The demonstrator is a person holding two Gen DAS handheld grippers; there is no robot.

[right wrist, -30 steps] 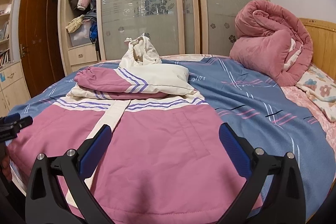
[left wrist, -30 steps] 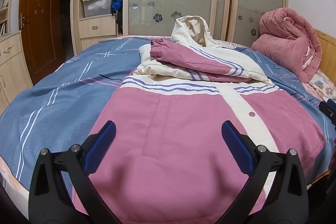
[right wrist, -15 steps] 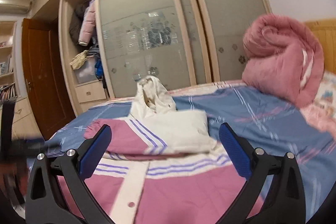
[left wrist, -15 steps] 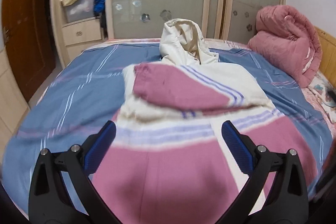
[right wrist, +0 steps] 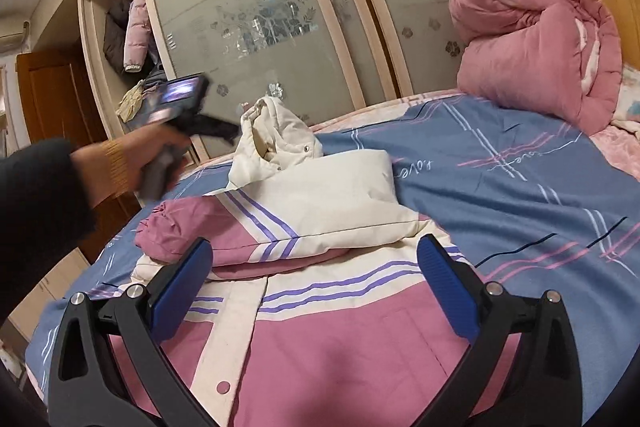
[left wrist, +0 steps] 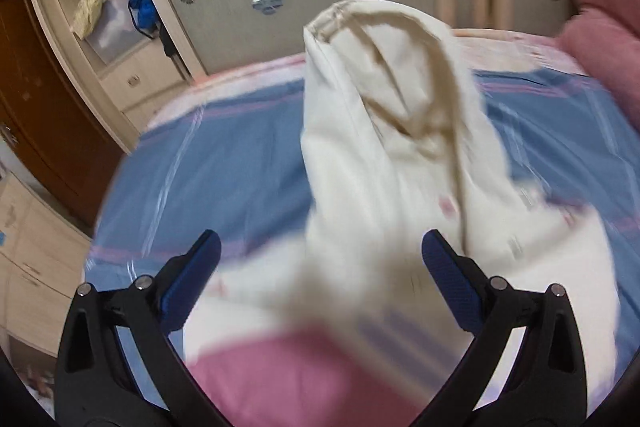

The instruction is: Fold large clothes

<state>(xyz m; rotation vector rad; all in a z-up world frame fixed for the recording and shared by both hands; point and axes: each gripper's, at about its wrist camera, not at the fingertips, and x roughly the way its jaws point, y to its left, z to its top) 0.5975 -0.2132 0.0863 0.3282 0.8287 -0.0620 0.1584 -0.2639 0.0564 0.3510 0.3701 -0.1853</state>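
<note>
- Since the frames half a second and a second ago, the left gripper [left wrist: 320, 259] has travelled from the jacket's pink lower half up to its cream hood [left wrist: 384, 115], which now fills the blurred left wrist view; the right gripper [right wrist: 312, 267] has stayed low over the pink front panel.
- Left gripper: blue-padded fingers [left wrist: 192, 279] spread wide, nothing between them; the hood lies just ahead, and contact cannot be judged through the blur.
- Right gripper: fingers [right wrist: 444, 283] likewise spread apart and empty, hovering above the jacket [right wrist: 320, 307] near its button placket.
- Jacket: pink and cream with purple stripes, lying front-up on the bed [right wrist: 520, 187]; one sleeve [right wrist: 240, 227] is folded across the chest, its pink cuff pointing toward the left side of the right wrist view.
- Hood: stands partly upright at the far end of the jacket, its opening facing the left wrist camera.
- Person's left hand [right wrist: 132, 163], in a dark sleeve with a tan cuff, holds the left gripper's handle; seen from the right wrist, the tool points at the hood.
- Bed cover: blue with pink and white lines.
- Pink quilt [right wrist: 532, 43]: rolled up at the head of the bed, well apart from the jacket.
- Wardrobe [right wrist: 260, 27]: frosted sliding doors behind the bed, with clothes in an open compartment.
</note>
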